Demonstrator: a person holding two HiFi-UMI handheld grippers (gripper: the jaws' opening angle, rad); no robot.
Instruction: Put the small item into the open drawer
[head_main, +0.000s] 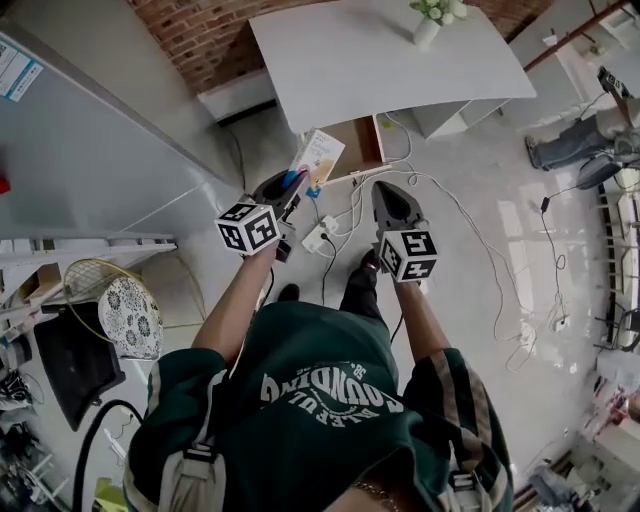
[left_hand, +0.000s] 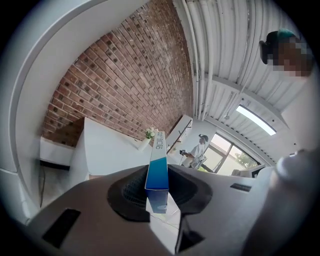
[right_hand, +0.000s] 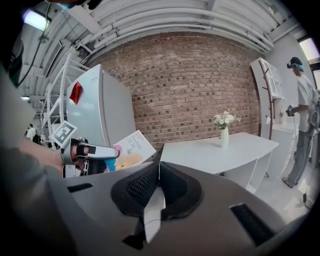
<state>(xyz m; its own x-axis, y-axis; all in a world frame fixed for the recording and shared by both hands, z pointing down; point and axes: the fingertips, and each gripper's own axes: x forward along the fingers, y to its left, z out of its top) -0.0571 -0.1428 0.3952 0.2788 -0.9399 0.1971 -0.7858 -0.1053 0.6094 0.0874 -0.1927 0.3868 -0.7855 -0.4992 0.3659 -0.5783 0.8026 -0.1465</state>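
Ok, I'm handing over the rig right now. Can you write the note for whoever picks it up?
Left gripper: jaws shut on the flat box, held in the air.
Right gripper: jaws shut, nothing between them.
Drawer: open under the white desk, ahead of both grippers. The box is not in it yet.
Done: the box is in hand.
Left: bring the box over the drawer, set it inside and release.
Watch the cables and power strip on the floor on the way to the desk.
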